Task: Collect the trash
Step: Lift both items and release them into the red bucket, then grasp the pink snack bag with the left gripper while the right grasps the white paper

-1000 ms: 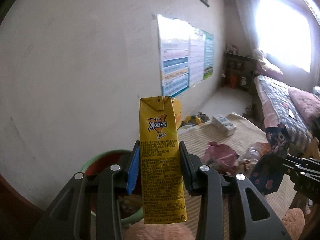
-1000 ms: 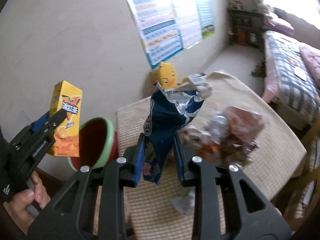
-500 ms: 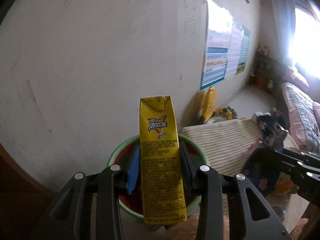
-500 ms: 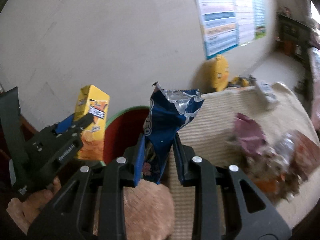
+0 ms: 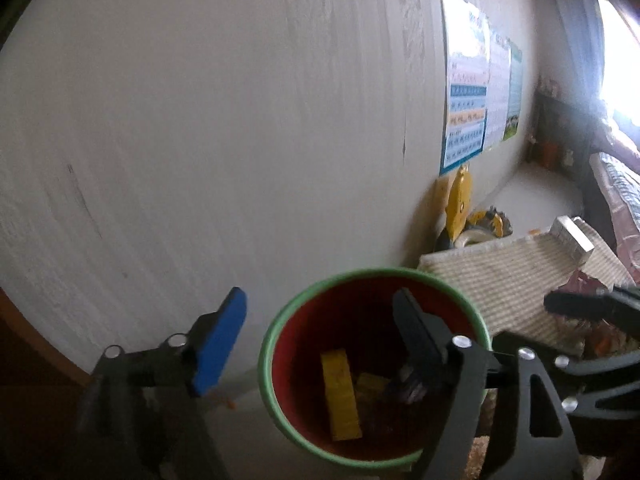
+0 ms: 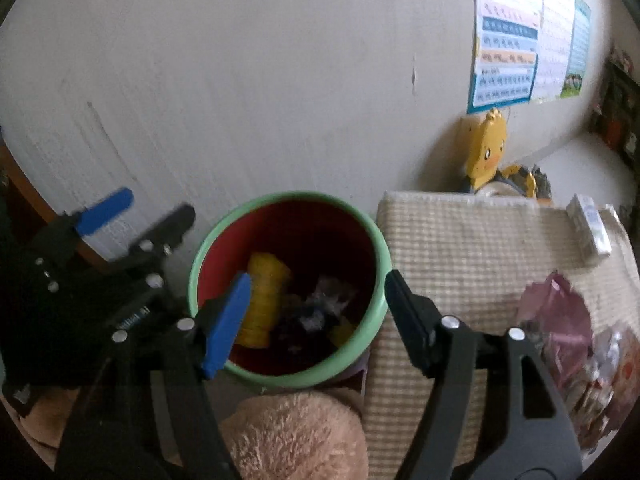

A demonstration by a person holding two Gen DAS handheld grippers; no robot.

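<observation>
1. The left gripper (image 5: 316, 336) is hanging over the bin (image 5: 276, 360), its fingers spread wide and holding nothing, the blue pad (image 5: 218, 344) sitting out past the bin's green rim on the wall side
2. The right gripper (image 6: 316, 312) is hovering over the same bin (image 6: 362, 344) too, fingers also wide apart and gripping nothing, one finger on each side of the opening
3. The yellow carton (image 5: 340, 396) is lying inside the bin against the red inner wall, standing on end and leaning; from the right wrist camera the carton (image 6: 264, 300) is showing just behind that gripper's blue pad (image 6: 226, 324)
4. A dark crumpled wrapper (image 6: 312, 316) is sitting in the bin right beside the carton, touching it as far as the blur allows
5. The bin is standing by the white wall (image 5: 200, 120), just beside the table with the woven mat (image 6: 460, 260)
6. More wrappers (image 6: 560, 320) are lying in a heap on the mat at the right, well apart from the bin, and a small white box (image 6: 590, 224) is resting near the mat's far corner
7. A yellow duck toy (image 6: 486, 148) is leaning on the wall behind the table, under the posters (image 6: 520, 40)
8. Something tan and fuzzy (image 6: 296, 436) is sitting at the bottom edge, below the bin
</observation>
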